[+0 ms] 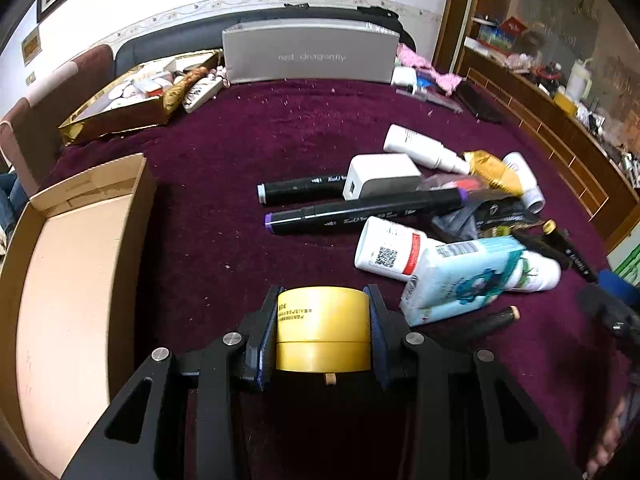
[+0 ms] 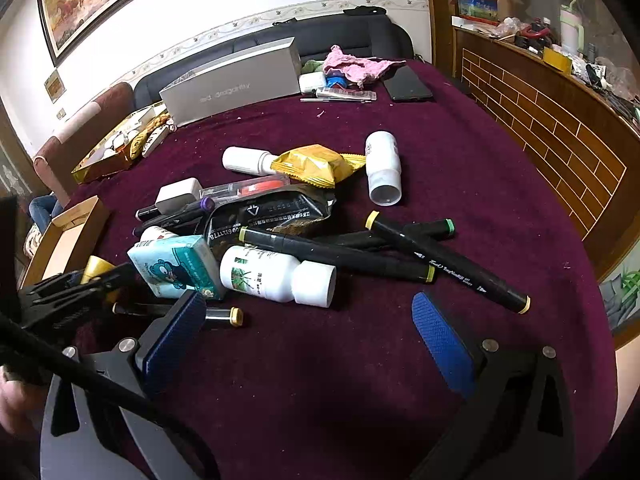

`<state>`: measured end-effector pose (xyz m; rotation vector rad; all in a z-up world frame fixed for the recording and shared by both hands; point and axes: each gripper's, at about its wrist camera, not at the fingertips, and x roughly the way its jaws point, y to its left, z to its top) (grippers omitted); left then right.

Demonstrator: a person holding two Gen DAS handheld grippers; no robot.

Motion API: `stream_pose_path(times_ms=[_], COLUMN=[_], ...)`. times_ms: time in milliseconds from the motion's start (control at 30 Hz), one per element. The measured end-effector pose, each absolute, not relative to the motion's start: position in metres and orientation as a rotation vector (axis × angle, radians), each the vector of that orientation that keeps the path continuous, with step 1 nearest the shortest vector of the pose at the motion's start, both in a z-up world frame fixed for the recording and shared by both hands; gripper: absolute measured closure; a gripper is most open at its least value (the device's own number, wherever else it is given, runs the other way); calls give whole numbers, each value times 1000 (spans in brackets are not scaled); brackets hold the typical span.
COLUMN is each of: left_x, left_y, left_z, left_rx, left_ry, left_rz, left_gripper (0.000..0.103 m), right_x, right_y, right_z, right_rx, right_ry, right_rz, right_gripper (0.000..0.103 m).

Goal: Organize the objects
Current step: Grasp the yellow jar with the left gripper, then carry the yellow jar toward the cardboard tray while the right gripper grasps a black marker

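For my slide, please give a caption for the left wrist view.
Left gripper clamps a yellow tape roll above the purple cloth, beside an open cardboard box.

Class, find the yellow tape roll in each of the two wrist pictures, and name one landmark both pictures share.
Left wrist view: the yellow tape roll sits bottom centre, clamped between the left tongs.
Right wrist view: only a sliver of the roll shows at the left edge, behind the dark frame of the left tongs.
Shared landmark: the light blue tissue pack, just right of the roll.
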<state>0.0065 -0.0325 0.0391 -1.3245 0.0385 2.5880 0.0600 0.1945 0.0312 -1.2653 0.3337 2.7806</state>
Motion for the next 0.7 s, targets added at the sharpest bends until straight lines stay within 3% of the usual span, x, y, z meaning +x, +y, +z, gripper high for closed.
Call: stream_pose_path(times_ms=[533,700], left_x=[41,47], left_y=[-62,-67], left_z=[70,70], left_rx=[-1228,-1227], left_ry=[-136,-137], left_rz=[2590,2590], left_gripper=[69,69], right_x=[65,54], right_y=[195,164], right_z=[31,27], right_rx=[-1342,-1466], right_ry=[355,199], right_rz=[2825,2908], right_gripper=[0,0])
